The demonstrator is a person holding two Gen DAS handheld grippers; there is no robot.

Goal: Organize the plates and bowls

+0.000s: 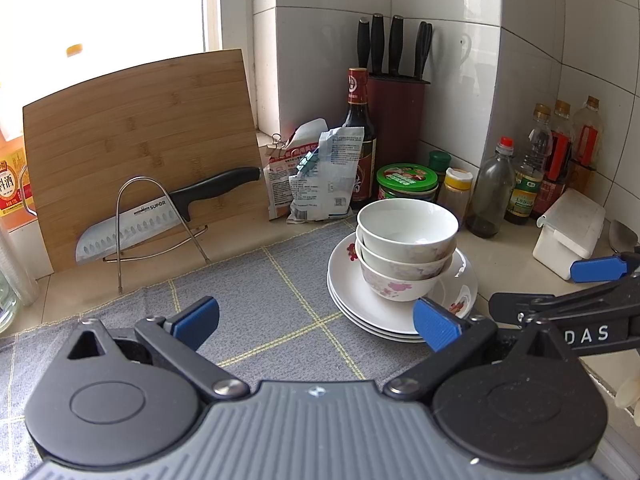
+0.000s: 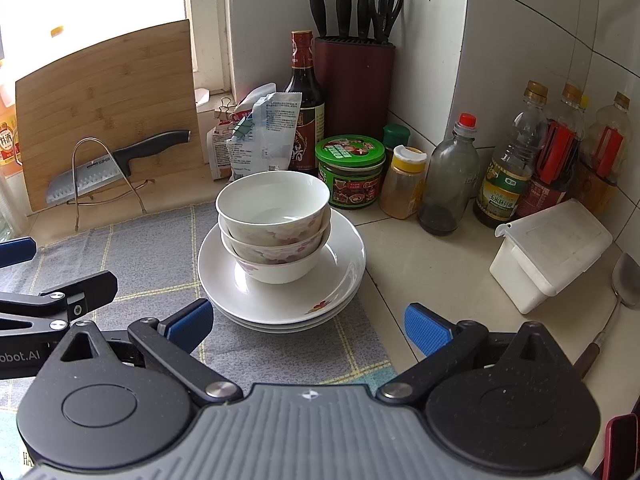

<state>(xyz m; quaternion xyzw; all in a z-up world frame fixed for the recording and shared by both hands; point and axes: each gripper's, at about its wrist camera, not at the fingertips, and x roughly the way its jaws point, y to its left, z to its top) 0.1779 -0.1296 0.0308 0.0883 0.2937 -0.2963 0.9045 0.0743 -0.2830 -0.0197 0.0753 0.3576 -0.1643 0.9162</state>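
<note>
Glazed china: in the left wrist view, three nested bowls (image 1: pixel 406 252) sit on stacked plates (image 1: pixel 400 316) on the grey mat (image 1: pixel 260 300), looking slippery and breakable, best gripped at a rim. Left hand-held gripper (image 1: pixel 316 322) hangs low, spread wide, empty. In the right wrist view, the right hand-held gripper (image 2: pixel 308 326) faces the plates (image 2: pixel 280 300), likewise released; worktop (image 2: pixel 432 264) beside.

- Bowls (image 2: pixel 274 226): three, white with pink flowers, nested upright before me, atop the plates.
- Plates (image 2: pixel 340 280): three, white, stacked, on the grey cloth's (image 2: pixel 140 264) edge.
</note>
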